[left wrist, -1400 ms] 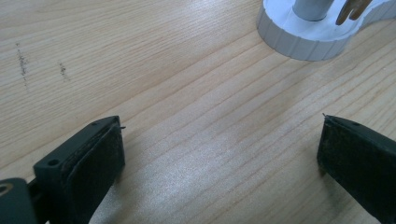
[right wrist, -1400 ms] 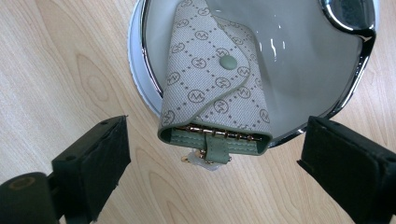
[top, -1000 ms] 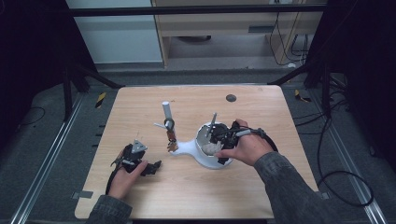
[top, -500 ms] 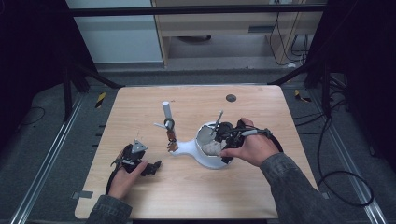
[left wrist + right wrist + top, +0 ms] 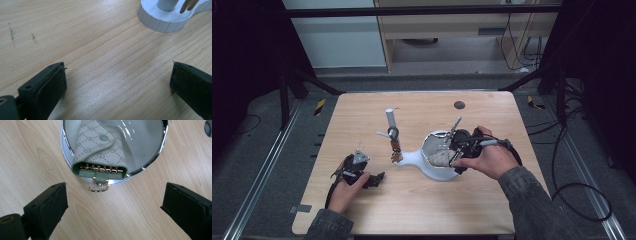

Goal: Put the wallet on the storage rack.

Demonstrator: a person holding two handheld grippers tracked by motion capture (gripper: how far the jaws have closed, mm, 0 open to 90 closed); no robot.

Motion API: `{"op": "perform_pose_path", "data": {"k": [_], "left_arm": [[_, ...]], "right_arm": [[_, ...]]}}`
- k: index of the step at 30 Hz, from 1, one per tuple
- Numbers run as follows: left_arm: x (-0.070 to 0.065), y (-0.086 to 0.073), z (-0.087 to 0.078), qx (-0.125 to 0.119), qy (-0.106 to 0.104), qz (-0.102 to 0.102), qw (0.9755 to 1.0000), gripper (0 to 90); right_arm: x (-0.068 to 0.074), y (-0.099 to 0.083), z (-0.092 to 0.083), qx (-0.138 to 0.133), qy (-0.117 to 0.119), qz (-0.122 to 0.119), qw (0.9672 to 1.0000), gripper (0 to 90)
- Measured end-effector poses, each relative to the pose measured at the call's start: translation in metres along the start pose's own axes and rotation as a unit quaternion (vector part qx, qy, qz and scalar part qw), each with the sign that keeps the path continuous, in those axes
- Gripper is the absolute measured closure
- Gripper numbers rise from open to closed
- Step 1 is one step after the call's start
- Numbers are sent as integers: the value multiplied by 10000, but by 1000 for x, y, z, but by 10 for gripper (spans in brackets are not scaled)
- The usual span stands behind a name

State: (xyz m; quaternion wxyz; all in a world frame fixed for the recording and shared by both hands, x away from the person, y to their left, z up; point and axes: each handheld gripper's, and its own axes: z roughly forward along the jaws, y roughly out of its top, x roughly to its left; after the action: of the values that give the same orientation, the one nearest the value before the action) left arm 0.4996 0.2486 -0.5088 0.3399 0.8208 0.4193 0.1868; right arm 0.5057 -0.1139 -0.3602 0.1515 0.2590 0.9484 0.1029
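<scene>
A grey-green patterned key case [image 5: 100, 147] lies in a white dish with a chrome rim [image 5: 150, 162]. Its row of gold hooks and a gold ring [image 5: 98, 188] hang over the near edge of the dish. My right gripper [image 5: 113, 205] hovers just off that edge, open, with nothing between its jaws. In the high view the key case [image 5: 439, 158] sits in the dish [image 5: 432, 172] with the right gripper [image 5: 454, 150] over its right side. My left gripper [image 5: 374, 179] rests open on the table at the lower left, and in its own view the left gripper [image 5: 117, 82] has bare wood between its jaws.
The dish joins a white base [image 5: 162, 20] that carries an upright post [image 5: 390, 120] with small pegs and hanging pieces. A dark round hole [image 5: 459, 105] sits near the table's far edge. A person's forearms come in from the bottom.
The right hand with its gripper has shifted a little to the right over the dish. The left hand has stayed put.
</scene>
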Motion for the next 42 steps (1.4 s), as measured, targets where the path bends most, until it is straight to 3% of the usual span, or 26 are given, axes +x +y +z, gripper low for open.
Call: {"op": "perform_pose_path", "data": {"k": [28, 42], "left_arm": [[0, 0, 0, 10, 1, 24, 10000, 1], [0, 0, 0, 12, -6, 18, 10000, 1]], "right_arm": [[-17, -31, -5, -431, -79, 532, 9976, 56], [-28, -55, 0, -769, -194, 902, 9928, 55]]}}
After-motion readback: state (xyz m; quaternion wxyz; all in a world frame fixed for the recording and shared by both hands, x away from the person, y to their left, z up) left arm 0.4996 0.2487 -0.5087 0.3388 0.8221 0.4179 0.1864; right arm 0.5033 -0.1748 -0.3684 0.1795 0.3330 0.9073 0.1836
